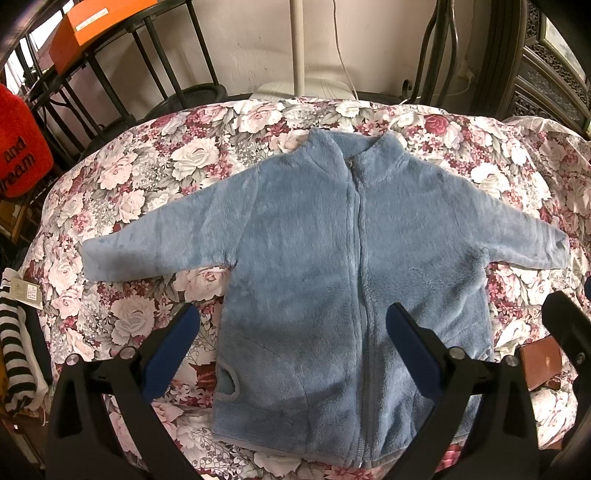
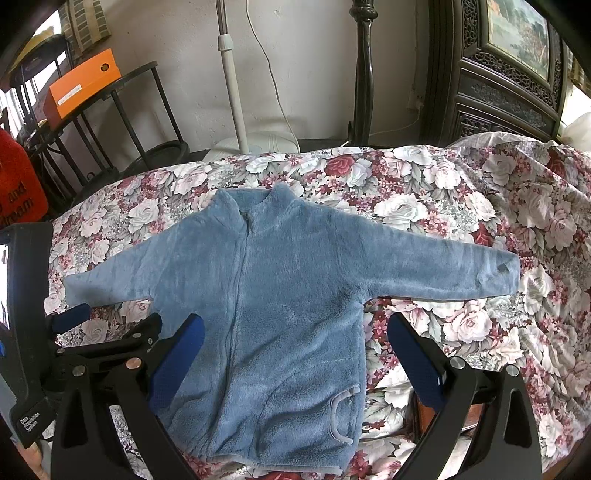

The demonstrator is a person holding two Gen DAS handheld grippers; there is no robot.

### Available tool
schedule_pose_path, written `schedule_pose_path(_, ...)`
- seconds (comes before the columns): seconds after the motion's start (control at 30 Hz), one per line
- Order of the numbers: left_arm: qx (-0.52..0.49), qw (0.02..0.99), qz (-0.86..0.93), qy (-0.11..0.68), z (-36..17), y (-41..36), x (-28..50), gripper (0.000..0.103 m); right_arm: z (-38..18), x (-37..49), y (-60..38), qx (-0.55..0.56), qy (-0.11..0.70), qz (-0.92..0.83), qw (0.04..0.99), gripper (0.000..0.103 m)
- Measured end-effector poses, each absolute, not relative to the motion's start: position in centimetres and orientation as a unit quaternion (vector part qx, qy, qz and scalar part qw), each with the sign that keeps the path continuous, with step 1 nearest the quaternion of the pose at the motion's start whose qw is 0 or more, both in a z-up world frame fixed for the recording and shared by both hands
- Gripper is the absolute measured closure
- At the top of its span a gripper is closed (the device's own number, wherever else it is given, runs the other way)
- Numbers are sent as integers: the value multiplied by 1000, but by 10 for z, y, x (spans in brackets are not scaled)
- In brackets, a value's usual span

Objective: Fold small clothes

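A small blue fleece zip jacket [image 1: 314, 266] lies flat, front up, on the floral cloth [image 1: 155, 173], both sleeves spread sideways and collar at the far end. My left gripper [image 1: 291, 332] is open and empty, hovering over the jacket's lower left half. In the right wrist view the jacket [image 2: 280, 302] lies the same way, and my right gripper [image 2: 295, 343] is open and empty over its lower right half. The left gripper [image 2: 110, 321] shows at the left edge of the right wrist view.
The floral cloth [image 2: 461, 206] covers the whole work surface. A black metal rack with an orange box [image 1: 92, 29] and a red item [image 1: 22, 147] stand far left. A striped garment [image 1: 14, 354] lies at the left edge. A dark carved cabinet [image 2: 509, 81] stands far right.
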State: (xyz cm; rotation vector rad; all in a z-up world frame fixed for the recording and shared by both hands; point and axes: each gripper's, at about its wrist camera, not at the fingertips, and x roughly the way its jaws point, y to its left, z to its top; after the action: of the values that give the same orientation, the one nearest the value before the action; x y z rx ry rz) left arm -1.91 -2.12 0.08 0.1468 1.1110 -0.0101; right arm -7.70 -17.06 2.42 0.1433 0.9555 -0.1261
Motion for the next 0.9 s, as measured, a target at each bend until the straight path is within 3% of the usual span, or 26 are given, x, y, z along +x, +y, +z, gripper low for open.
schedule_pose_path(0.3, 87, 841, -4, 534, -13, -25, -10, 5, 19, -76, -175, 64, 453, -61, 887, 4)
schedule_pose_path(0.47, 120, 806, 1, 579, -64, -35, 6, 5, -12, -72, -211, 89, 459, -96, 879, 4)
schedule_pose_path(0.7, 147, 778, -9, 610, -107, -48, 13, 5, -48, -76, -288, 217, 447, -122, 859, 4)
schedule_pose_path(0.9, 191, 756, -23, 625, -143, -65, 6, 5, -73, -94, -368, 377, 385, -130, 832, 4)
